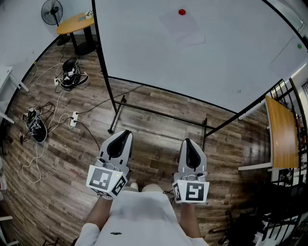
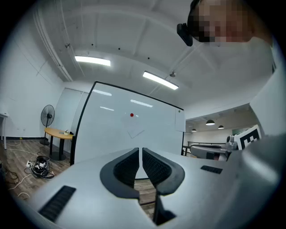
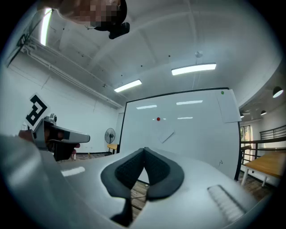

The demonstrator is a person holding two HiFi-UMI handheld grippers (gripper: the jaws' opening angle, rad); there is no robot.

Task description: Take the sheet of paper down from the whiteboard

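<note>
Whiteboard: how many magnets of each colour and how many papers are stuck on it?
Red magnet: 1
Green magnet: 1
Sheets of paper: 2
Total: 4

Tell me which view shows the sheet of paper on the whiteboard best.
The head view: the sheet of paper shows whole and largest there, pinned under a red magnet on the whiteboard. Both gripper views also show it, but only as a small, faint shape far off.
</note>
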